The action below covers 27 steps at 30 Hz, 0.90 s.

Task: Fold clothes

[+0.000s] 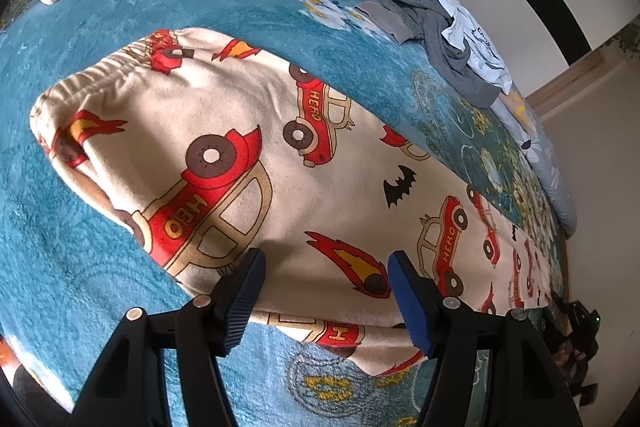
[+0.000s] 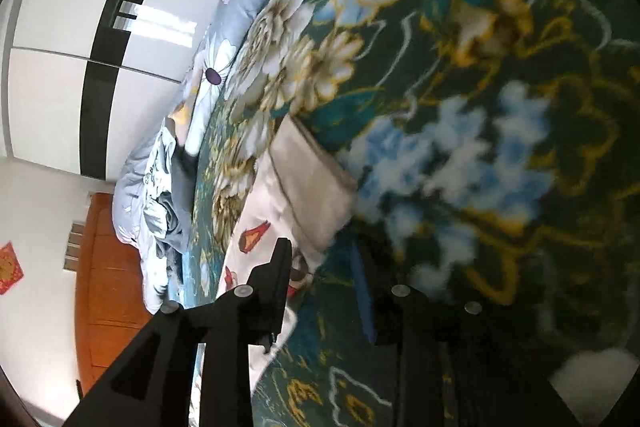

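Materials and finishes on the bed.
Printed trousers (image 1: 248, 163): soft matt fleece; blanket (image 1: 100, 267): plush teal pile; gripper pads (image 1: 410, 303): ribbed blue plastic; wardrobe (image 2: 60, 39): glossy panels.

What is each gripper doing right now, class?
Left gripper: open, over the cream car-print fleece trousers, gripping nothing.
Right gripper: open, at the trousers' cuff, gripping nothing.

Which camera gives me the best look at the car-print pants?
The left wrist view: the car-print pants lie spread flat on the teal blanket, waistband to cuffs. The right wrist view, blurred, catches only one cuff end.
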Each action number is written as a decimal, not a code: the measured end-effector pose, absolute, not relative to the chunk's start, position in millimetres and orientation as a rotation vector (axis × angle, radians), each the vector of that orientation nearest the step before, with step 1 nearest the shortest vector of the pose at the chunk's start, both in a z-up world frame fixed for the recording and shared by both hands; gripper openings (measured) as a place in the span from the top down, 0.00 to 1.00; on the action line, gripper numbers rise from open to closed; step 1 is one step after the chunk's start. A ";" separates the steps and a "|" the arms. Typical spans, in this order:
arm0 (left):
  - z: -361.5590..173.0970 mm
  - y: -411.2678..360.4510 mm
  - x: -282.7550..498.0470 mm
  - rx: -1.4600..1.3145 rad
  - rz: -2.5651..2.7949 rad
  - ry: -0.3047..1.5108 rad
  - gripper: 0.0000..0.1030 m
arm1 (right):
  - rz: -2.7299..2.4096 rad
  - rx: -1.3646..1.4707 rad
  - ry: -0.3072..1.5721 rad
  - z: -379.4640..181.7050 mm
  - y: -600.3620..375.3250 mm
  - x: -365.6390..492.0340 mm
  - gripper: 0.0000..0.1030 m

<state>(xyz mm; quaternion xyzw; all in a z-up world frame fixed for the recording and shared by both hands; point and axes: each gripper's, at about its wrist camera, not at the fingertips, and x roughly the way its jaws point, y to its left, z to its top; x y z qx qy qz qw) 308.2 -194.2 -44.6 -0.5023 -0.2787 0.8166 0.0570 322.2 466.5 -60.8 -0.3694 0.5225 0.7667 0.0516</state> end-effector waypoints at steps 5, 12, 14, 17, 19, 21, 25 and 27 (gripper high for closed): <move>-44.3 -193.9 309.4 -1.516 2.477 -0.847 0.34 | 2.352 -1.076 1.579 -64.6 460.9 304.1 0.69; -35.9 -202.5 314.9 -1.451 2.530 -0.887 0.34 | 2.337 -0.977 1.609 -65.1 463.6 293.4 0.70; -28.6 -212.0 320.9 -1.390 2.583 -0.910 0.34 | 2.341 -0.987 1.562 -61.9 459.8 291.1 0.78; -28.4 -234.9 325.6 -1.350 2.616 -1.008 0.34 | 2.347 -1.014 1.499 -56.2 455.5 288.6 0.82; -31.2 -253.1 327.7 -1.343 2.636 -1.087 0.34 | 2.352 -1.017 1.483 -51.6 453.6 287.6 0.84; -37.4 -267.8 330.0 -1.360 2.654 -1.138 0.34 | 2.384 -1.010 1.463 -41.2 448.8 286.3 0.84; -53.8 -278.6 333.8 -1.404 2.623 -1.227 0.34 | 2.533 -1.004 1.309 -4.0 428.3 281.2 0.85; -59.0 -278.6 335.5 -1.416 2.618 -1.239 0.34 | 2.625 -1.008 1.227 16.4 410.0 276.6 0.85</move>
